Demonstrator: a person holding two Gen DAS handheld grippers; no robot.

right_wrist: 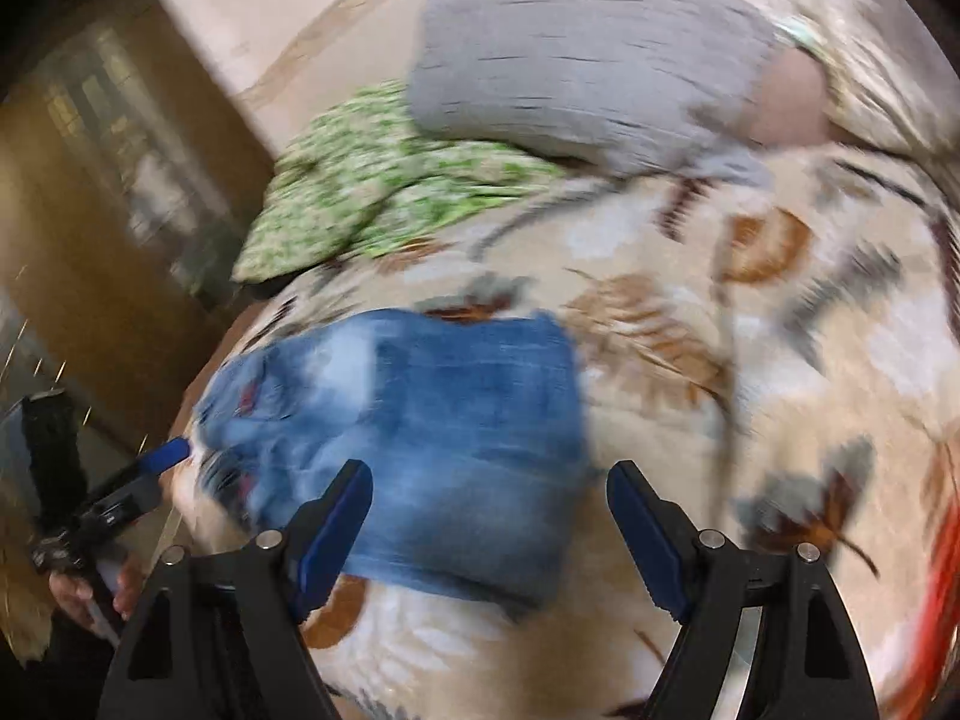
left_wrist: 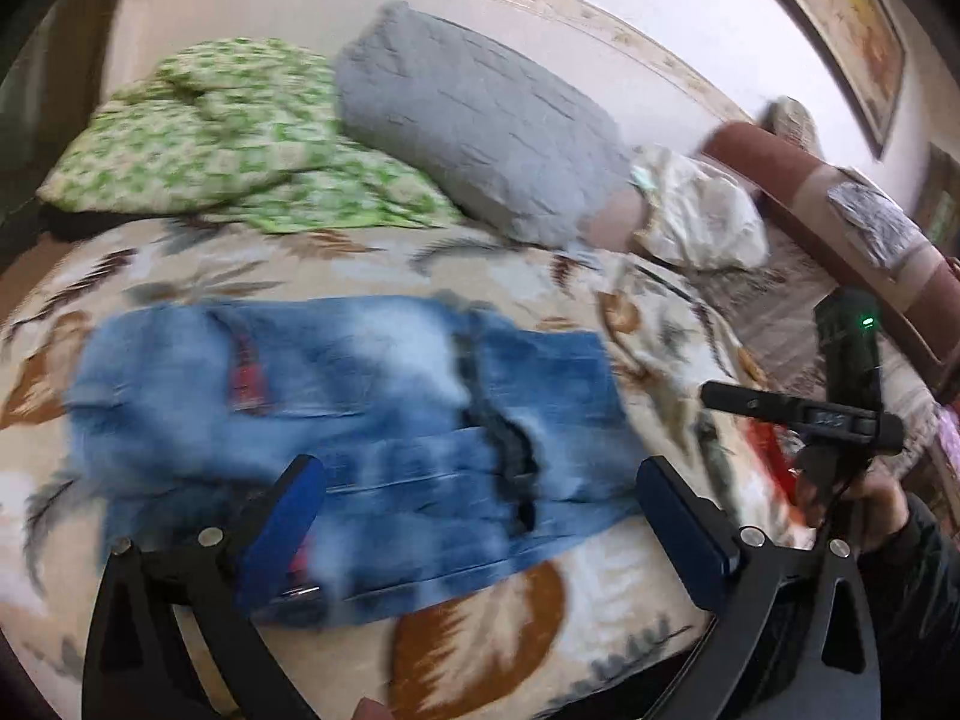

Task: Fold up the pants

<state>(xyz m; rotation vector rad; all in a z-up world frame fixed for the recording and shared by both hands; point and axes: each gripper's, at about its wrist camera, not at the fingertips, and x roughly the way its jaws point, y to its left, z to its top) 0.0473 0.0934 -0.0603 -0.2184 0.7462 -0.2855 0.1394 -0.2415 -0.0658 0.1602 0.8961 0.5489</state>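
Green cloth (left_wrist: 198, 138): a crumpled cloth with a green and white pattern, at the far left of the bed, against the wall.
Jeans (left_wrist: 336, 420): blue denim pants, already folded into a compact block, lying flat on the bedspread near its front edge. The fabric is faded in places, and a small red mark shows on the left part.
Left gripper (left_wrist: 474, 516): it hangs above the near edge of the jeans. Its blue jaws are spread wide, and nothing is pinched between them. The pictures are blurred, so I cannot tell if the left finger touches the denim.
Grey pillow (left_wrist: 480, 120): a grey pillow behind the jeans, leaning toward the wall, partly over the green cloth.
Bedspread (left_wrist: 480, 648): cream with brown and grey leaf shapes; it covers the whole bed.
Right gripper (right_wrist: 489, 531): it hangs over the right part of the folded jeans. Its jaws are also apart and hold nothing.
White cloth (left_wrist: 702, 216): a pale, wrinkled bundle to the right of the pillow.
Hand (left_wrist: 864, 498): the person's hand holds the right gripper's handle at the right edge.
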